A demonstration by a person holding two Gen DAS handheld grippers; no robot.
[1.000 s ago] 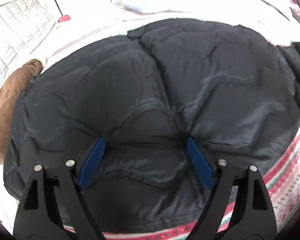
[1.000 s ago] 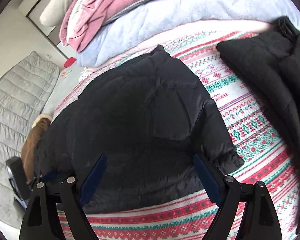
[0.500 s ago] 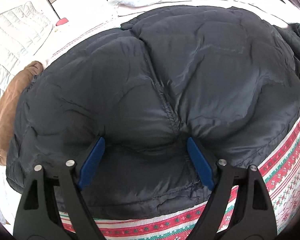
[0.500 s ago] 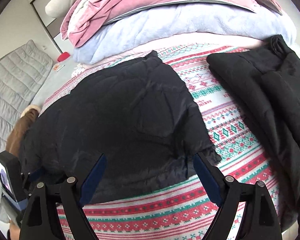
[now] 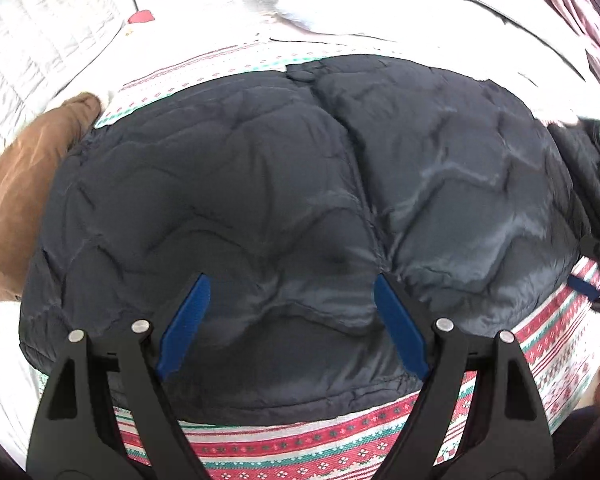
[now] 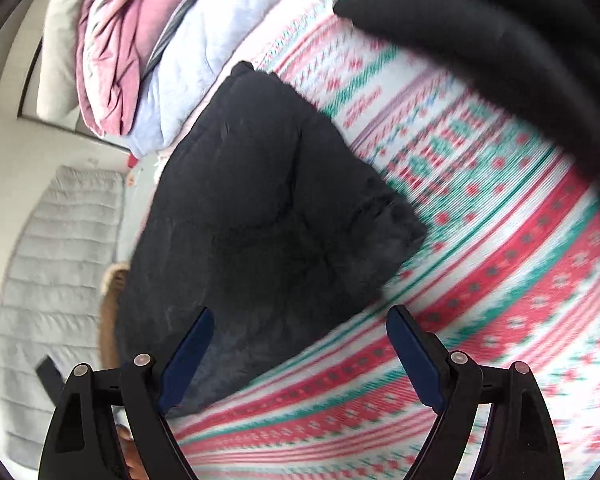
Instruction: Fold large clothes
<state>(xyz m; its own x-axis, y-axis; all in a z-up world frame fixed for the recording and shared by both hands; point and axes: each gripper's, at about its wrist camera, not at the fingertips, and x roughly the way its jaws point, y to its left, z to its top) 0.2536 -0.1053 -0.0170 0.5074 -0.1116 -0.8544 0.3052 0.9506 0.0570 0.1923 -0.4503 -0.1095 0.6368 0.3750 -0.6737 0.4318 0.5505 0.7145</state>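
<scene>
Garment: the dark navy quilted puffer jacket (image 5: pixel 300 216) is lying as a folded bundle on the red, green and white patterned bedspread (image 5: pixel 300 440).
Left tool (image 5: pixel 288 320): jaws are standing spread, empty, hovering over the jacket's near hem.
Right tool (image 6: pixel 300 356): jaws are spread, gripping nothing; compared with a second ago it is sitting lower and rolled, over the jacket's near corner.
Implication: both tools are probably lining up for the next fold.
Second garment: a black padded coat (image 6: pixel 500 28) is lying apart.
</scene>
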